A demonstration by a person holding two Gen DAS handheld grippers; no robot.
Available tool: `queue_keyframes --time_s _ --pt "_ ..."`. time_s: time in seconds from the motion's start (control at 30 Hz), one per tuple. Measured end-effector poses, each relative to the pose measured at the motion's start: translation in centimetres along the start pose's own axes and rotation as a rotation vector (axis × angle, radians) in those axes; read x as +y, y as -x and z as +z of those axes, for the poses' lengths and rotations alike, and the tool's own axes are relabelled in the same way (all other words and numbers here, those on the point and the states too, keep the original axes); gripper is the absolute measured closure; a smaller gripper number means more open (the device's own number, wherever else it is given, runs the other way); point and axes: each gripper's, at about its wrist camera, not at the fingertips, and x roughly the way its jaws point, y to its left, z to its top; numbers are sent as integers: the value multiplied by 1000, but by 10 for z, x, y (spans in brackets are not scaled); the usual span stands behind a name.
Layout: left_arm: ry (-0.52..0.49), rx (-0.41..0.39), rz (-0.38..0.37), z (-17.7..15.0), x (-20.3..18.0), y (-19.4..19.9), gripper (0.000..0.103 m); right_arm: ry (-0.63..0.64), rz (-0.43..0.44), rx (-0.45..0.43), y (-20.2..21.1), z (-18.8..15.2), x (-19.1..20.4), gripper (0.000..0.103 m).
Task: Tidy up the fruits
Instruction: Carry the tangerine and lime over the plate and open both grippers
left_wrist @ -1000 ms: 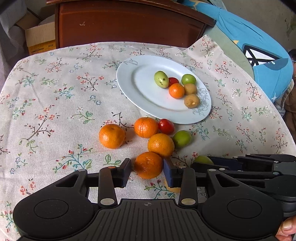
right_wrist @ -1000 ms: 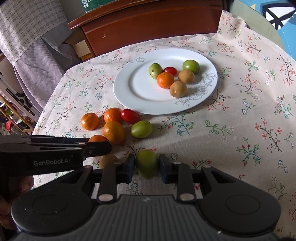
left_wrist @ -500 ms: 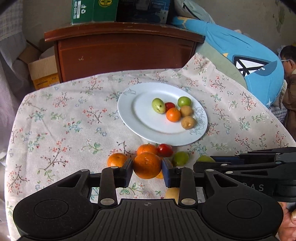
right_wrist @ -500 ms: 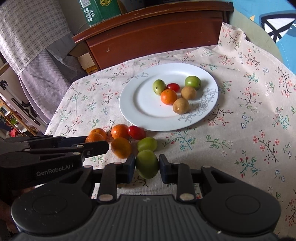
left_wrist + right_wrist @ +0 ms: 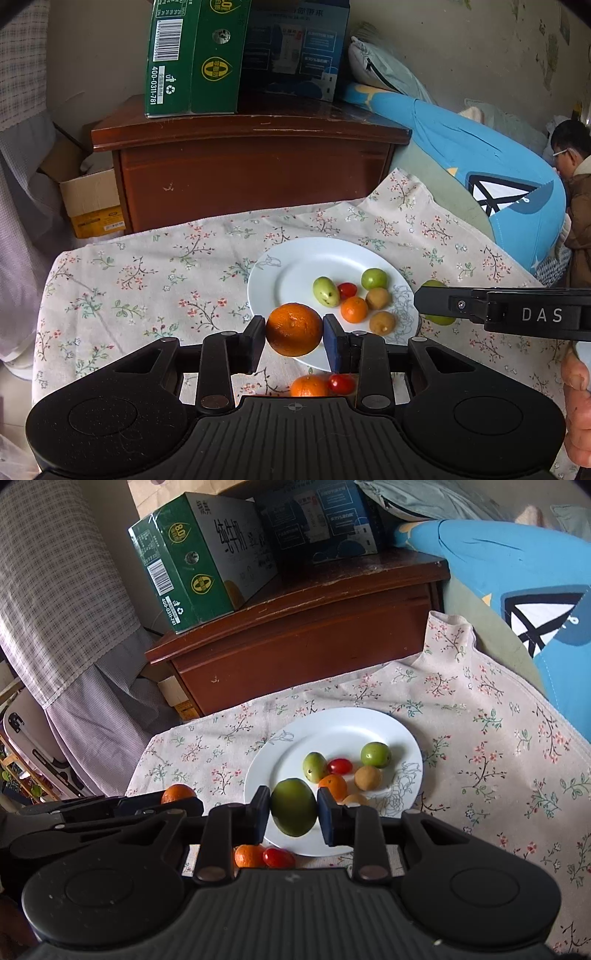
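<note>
My left gripper (image 5: 294, 334) is shut on an orange mandarin (image 5: 294, 329), held in the air before the near rim of the white plate (image 5: 295, 273). My right gripper (image 5: 293, 808) is shut on a green fruit (image 5: 293, 806), also lifted, in front of the same white plate (image 5: 343, 727). On the plate lie two green fruits, a cherry tomato, a small mandarin and two brown fruits. A mandarin (image 5: 308, 386) and a cherry tomato (image 5: 341, 383) lie on the floral cloth below my left fingers. The right gripper's side (image 5: 517, 314) shows in the left wrist view with the green fruit (image 5: 434, 286) behind it.
A floral cloth (image 5: 147, 280) covers the table. Behind it stands a dark wooden cabinet (image 5: 251, 166) with a green carton (image 5: 192, 55) and a blue box on top. A blue cushion (image 5: 480, 158) and a seated person (image 5: 572, 184) are at the right. A cardboard box (image 5: 92, 203) sits at the left.
Both grippers have risen from the cloth with their fruits, the left with the mandarin and the right with the green fruit. Both views have tilted up, showing more of the cabinet and boxes.
</note>
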Motion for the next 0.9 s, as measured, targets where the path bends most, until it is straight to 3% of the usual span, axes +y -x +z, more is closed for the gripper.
queue_keyframes --time_s 0.43,0.9 --pt "-15 52 -12 13 4 -54 72 28 -33 -6 -58 28 -13 75" --pt "-33 121 -31 5 -2 -95 72 15 -53 54 -102 31 -32 75"
